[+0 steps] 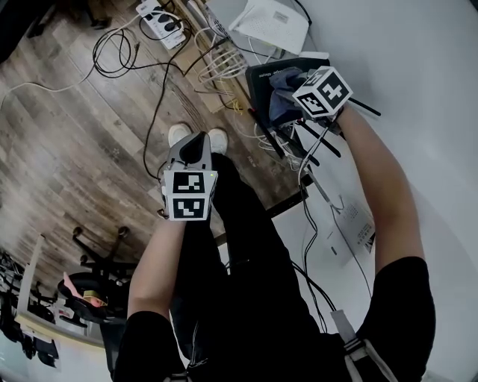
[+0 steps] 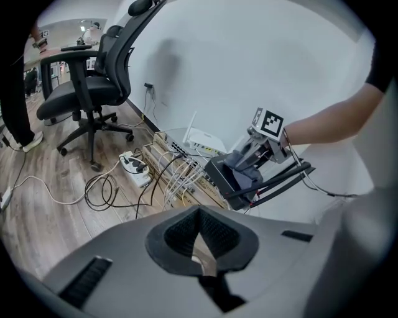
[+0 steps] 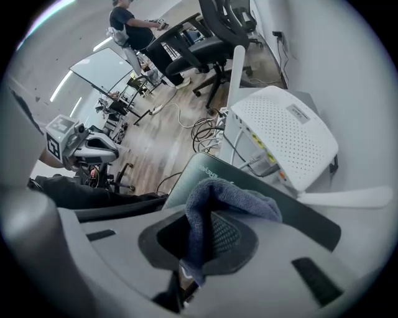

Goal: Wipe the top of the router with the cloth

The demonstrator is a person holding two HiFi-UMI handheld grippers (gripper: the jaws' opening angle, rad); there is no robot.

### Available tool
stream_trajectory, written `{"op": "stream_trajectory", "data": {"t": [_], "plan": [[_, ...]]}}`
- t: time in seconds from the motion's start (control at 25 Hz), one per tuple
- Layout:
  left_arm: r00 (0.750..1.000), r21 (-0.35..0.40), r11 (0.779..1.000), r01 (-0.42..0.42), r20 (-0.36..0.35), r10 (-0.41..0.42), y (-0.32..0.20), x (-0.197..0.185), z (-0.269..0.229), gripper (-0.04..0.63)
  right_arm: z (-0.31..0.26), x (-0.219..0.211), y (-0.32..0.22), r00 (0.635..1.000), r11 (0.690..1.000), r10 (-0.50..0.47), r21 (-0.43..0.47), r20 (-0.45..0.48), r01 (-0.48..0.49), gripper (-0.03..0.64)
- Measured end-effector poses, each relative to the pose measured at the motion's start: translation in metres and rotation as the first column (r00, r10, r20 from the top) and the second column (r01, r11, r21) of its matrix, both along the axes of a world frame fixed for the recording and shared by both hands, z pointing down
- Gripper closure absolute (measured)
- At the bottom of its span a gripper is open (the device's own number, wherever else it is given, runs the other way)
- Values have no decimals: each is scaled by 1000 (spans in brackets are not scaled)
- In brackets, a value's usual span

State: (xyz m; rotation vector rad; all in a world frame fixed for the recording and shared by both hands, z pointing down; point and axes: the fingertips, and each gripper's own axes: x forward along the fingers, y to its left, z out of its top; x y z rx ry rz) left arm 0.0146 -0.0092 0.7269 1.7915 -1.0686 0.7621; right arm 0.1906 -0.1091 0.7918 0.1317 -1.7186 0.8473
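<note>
A black router (image 1: 259,79) with long antennas sits by the white wall, low on a rack of cabled gear. My right gripper (image 1: 293,95) is shut on a blue-grey cloth (image 1: 281,101), which rests on the router's top. In the right gripper view the cloth (image 3: 225,200) bunches out of the shut jaws over the dark router top (image 3: 198,179). My left gripper (image 1: 196,145) hangs over the floor to the left, away from the router. Its jaws (image 2: 200,243) are shut with nothing in them. From the left gripper view, the router (image 2: 225,178) and cloth (image 2: 244,163) sit ahead.
A white router (image 3: 283,133) stands just beyond the black one, against the wall. A white power strip (image 1: 161,19) and loose cables (image 1: 119,52) lie on the wood floor. An office chair (image 2: 87,87) stands farther off. The person's legs and shoes (image 1: 198,134) are below.
</note>
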Motion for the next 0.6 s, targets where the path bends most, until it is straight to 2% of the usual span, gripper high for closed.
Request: {"op": "stream_trajectory", "data": {"t": [0.24, 0.6], "plan": [[1000, 4, 1000, -15, -1, 15, -7, 0, -1, 601, 2, 21, -7, 998, 999, 41, -13, -49, -42, 594], [1000, -6, 1000, -3, 11, 3, -13, -13, 9, 601, 9, 68, -25, 979, 994, 111, -3, -170, -113, 594]]}}
